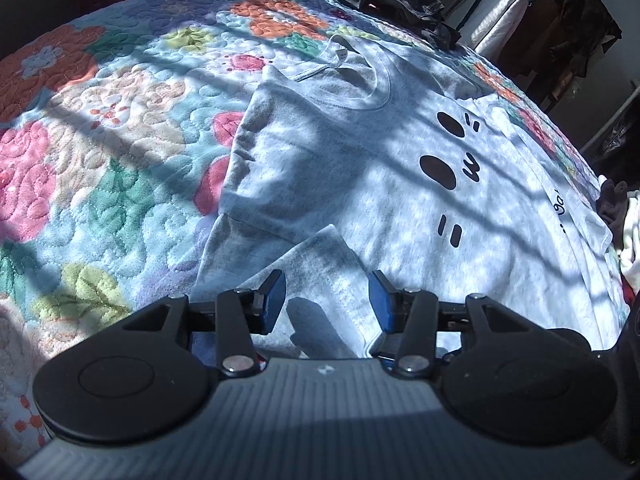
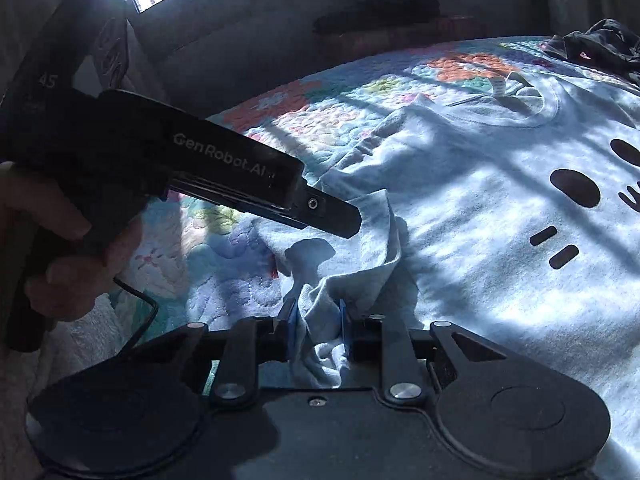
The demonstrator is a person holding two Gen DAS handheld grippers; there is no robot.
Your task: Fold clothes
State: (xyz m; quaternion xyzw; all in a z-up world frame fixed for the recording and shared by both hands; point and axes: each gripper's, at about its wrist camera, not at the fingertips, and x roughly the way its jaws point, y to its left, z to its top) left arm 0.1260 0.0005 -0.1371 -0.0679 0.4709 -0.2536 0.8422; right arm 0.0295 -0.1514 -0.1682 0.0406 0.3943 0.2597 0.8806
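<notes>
Striped shadows and glare break up both views, and the T-shirt's [image 1: 360,168] hem runs out of sight under the gripper bodies, while its small lettering toward three o'clock in the left view is too small to read. The pale grey shirt lies front-up on the floral quilt [image 1: 100,152], printed with black ovals and dashes, its near sleeve [image 2: 360,240] folded inward. A dark garment [image 1: 400,0] sits crumpled at one o'clock near the quilt's far edge. The left gripper [image 1: 328,300] hovers low above the sleeve, blue pads spread apart. The right gripper [image 2: 316,324] pinches a bunched fold of shirt between its pads, just beside the left one.
</notes>
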